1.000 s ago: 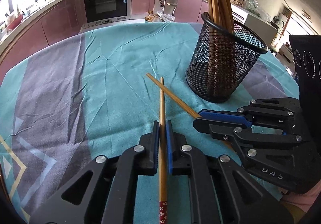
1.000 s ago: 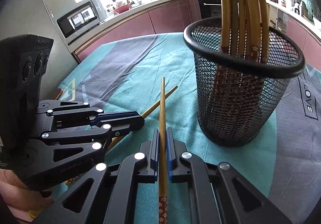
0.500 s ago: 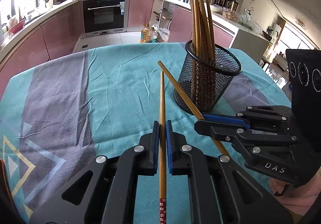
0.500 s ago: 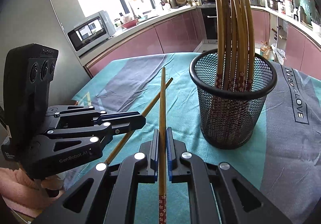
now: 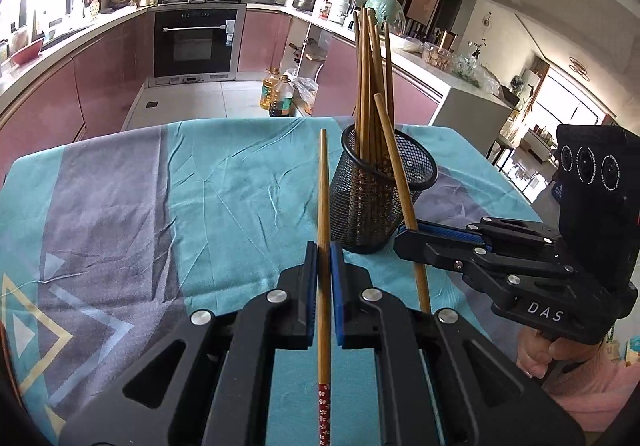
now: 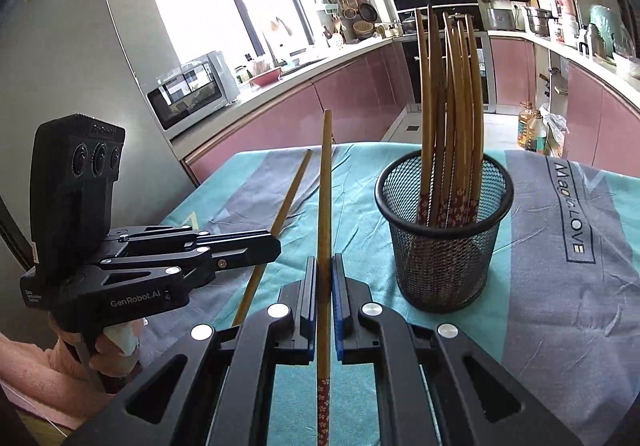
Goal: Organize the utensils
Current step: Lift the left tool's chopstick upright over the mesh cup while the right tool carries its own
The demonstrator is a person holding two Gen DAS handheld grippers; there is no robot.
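Left gripper [image 5: 325, 250] and right gripper [image 6: 325, 262], each tilted downward, clamped on a chopstick [image 5: 323, 182].

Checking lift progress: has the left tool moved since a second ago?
Yes. The left tool rose and drew back from the mesh holder, which now looks smaller and farther.

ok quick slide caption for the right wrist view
Right hand-held gripper clamps a chopstick beside the mesh holder; the left hand-held gripper grips another.

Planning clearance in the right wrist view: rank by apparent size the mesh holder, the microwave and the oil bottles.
1. mesh holder, nearest the camera.
2. microwave.
3. oil bottles, smallest and farthest back.
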